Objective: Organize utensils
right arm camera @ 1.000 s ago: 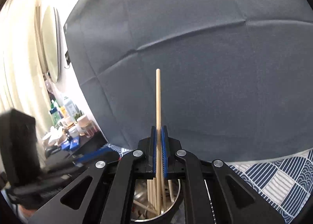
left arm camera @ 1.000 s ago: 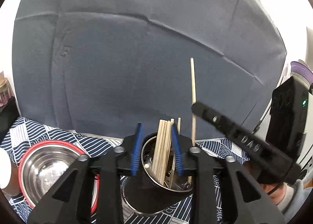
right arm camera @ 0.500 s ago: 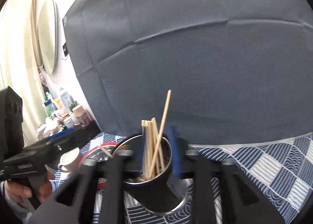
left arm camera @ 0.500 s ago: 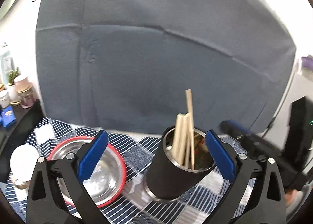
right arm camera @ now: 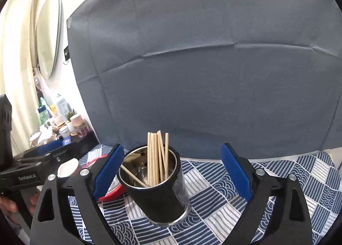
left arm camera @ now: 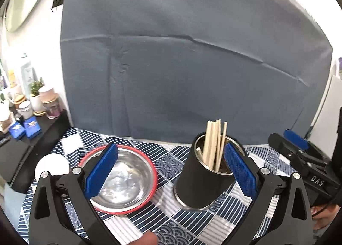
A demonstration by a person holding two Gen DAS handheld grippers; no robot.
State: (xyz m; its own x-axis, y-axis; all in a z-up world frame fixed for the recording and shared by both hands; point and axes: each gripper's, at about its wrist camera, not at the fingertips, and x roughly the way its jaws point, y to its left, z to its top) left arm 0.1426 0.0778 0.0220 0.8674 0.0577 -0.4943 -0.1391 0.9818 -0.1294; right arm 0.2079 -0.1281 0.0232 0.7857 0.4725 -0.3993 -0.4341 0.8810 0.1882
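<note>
Left gripper (left arm camera: 171, 170): I had its blue-padded jaws spread wide with nothing between the pads; it hung above the cloth, framing the bowl on one side and the cup on the other.
Right gripper (right arm camera: 172, 172): I had it just as wide apart and empty, its pads standing clear of the cup on both sides.
Cup (right arm camera: 159, 191): a black holder with a shiny metal lining, upright on the table, seen between my right pads.
Chopsticks (right arm camera: 157, 157): a bundle of pale wooden sticks stood in the cup, tops well above the rim; one lay slanted low against the inner wall.
Bowl (left arm camera: 123, 178): steel with a red rim, beside the cup on its left.
Tablecloth (right arm camera: 277, 176): blue and white wave-patterned patchwork under everything.
Backdrop (left arm camera: 192, 63): creased grey cloth behind the table.
Side shelf (left arm camera: 32, 103): jars and a small plant, too small for me to name closely.
</note>
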